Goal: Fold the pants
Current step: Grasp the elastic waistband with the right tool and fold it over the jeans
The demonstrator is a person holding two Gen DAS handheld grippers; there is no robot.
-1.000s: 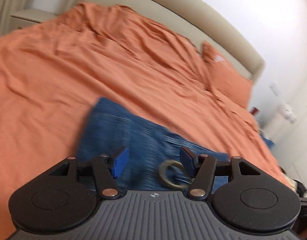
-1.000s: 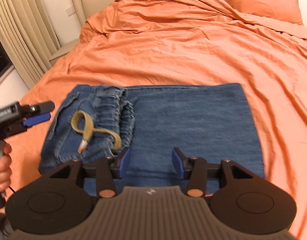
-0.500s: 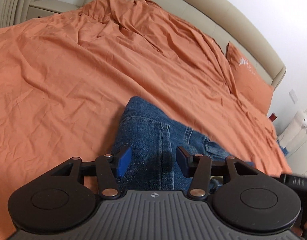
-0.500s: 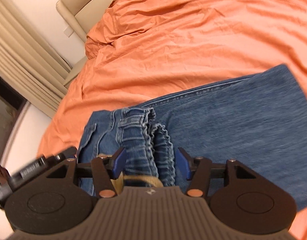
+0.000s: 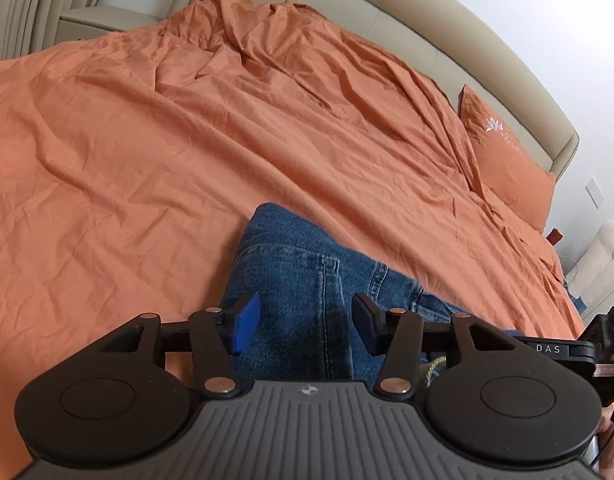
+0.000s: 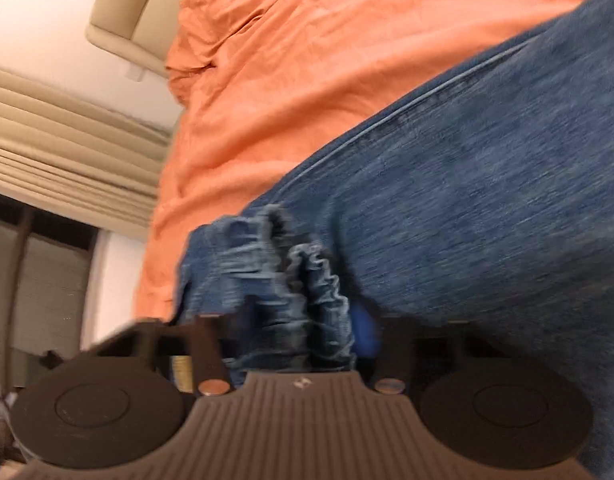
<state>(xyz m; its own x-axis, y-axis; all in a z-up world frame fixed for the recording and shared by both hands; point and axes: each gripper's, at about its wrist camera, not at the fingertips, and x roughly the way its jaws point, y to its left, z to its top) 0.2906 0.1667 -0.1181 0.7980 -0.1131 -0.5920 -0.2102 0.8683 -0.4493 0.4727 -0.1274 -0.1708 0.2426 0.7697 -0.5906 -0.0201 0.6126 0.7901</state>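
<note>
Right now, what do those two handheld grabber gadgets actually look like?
Both look alike. The left gripper has a grey ribbed body, two round black discs, black linkage arms with copper-coloured rivets and blue pads on its fingers. The right gripper looks the same but blurred; seen from the left camera, its side bears white letters "DAS".

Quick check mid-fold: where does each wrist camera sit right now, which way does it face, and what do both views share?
Left wrist: behind the left gripper, angled down over the blue denim pants toward the beige padded headboard; jaws apart over the denim, right gripper at the right edge.
Right wrist: behind the right gripper, rolled and blurred, facing the gathered waistband; jaws closing around it.
Shared: pants, orange bedsheet, headboard.
</note>
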